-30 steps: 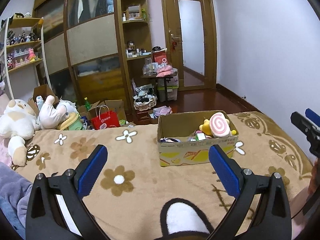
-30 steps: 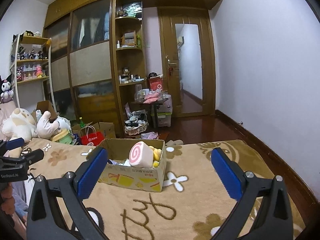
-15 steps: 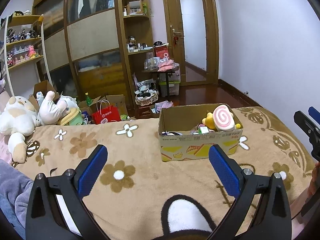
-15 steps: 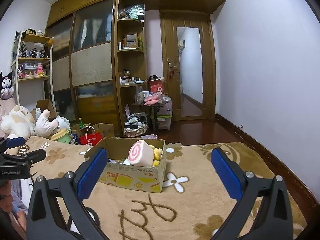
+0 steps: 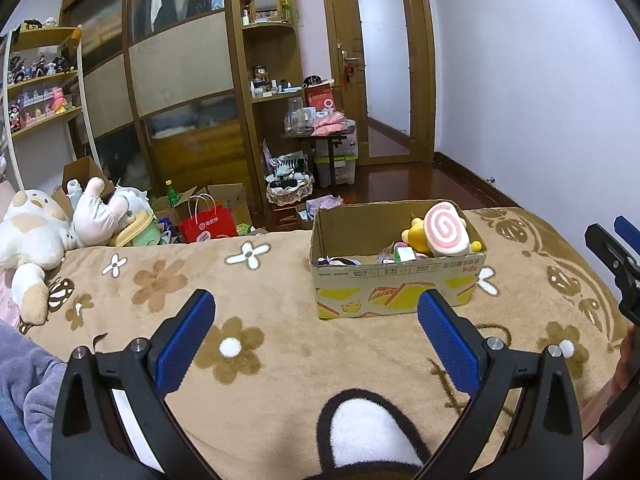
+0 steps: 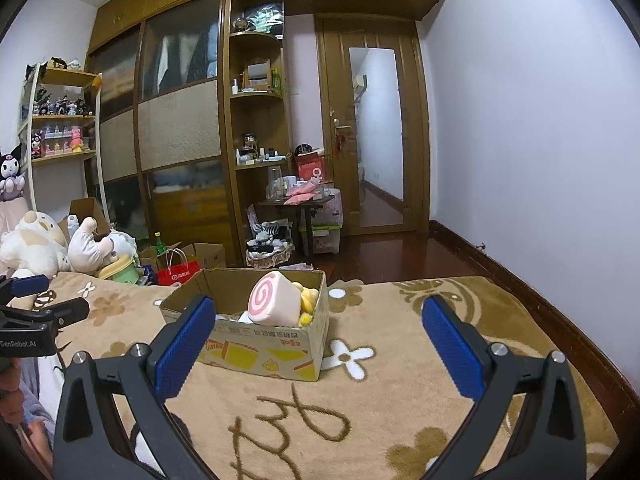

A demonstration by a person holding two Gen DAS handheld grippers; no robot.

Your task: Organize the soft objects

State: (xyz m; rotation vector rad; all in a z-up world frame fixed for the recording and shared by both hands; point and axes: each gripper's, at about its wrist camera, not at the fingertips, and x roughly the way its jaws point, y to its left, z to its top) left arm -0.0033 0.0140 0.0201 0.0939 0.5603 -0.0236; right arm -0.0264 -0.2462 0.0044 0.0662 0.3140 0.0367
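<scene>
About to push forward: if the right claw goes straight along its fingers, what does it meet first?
Probably the blanket just right of the cardboard box. The open right claw frames the box's right corner, so it might clip that; depth is unclear.

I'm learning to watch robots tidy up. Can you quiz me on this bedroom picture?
1. True or false: the left gripper holds a toy.
2. What sits highest in the box: A) pink swirl plush, B) green bottle, C) red bag?
3. Fill in: the big white plush lies at the blanket's ___ edge in the left view.

Key: 1 false, it is open and empty. 2 A. 3 left.
</scene>
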